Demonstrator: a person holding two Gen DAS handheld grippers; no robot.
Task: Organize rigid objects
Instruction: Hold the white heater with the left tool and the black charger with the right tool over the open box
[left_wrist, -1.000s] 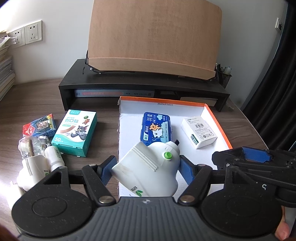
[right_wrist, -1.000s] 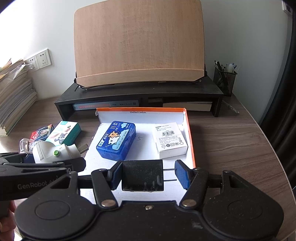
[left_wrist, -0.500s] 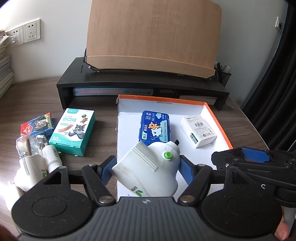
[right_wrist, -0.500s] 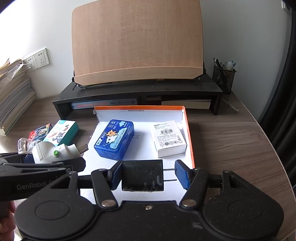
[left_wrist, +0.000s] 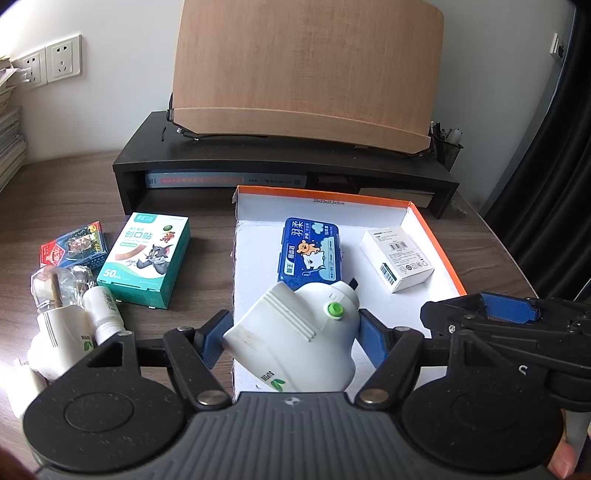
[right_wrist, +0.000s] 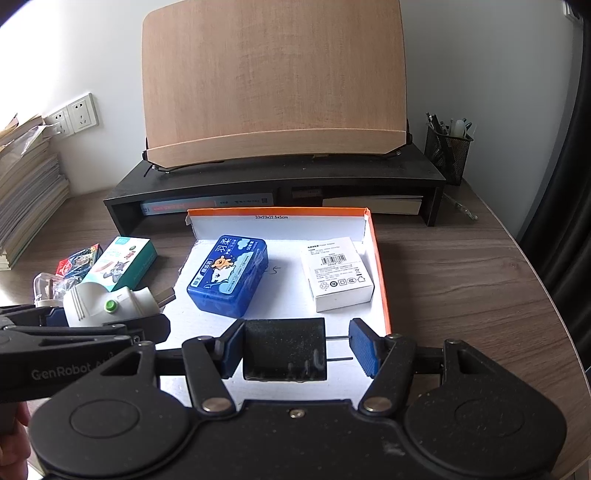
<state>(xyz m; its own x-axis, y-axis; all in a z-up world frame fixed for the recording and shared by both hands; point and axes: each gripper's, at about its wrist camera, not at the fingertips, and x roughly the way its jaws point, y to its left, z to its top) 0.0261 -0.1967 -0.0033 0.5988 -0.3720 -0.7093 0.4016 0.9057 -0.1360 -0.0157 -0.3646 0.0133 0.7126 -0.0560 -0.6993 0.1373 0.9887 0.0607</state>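
While both grippers hold their loads over the near end of the orange-rimmed box (left_wrist: 436, 236), the likeliest slip is at the right gripper (right_wrist: 295, 350) — it clamps a black adapter (right_wrist: 284, 349) with one pad on the body and the other on two thin prongs (a narrow, slick bearing), so the adapter could pivot or drop askew on release. The left gripper (left_wrist: 291, 341) is closed on a white plug-in device (left_wrist: 295, 343), low centre of its frame, the rounded shell bulging past the pads; it might roll and knock the blue case (left_wrist: 312, 251) just beyond. Farther up, a white carton (left_wrist: 397, 258) lies at the box's right. Left of the box wait a teal carton (left_wrist: 146, 254), a card pack (left_wrist: 72, 249) and small bottles (left_wrist: 74, 306).
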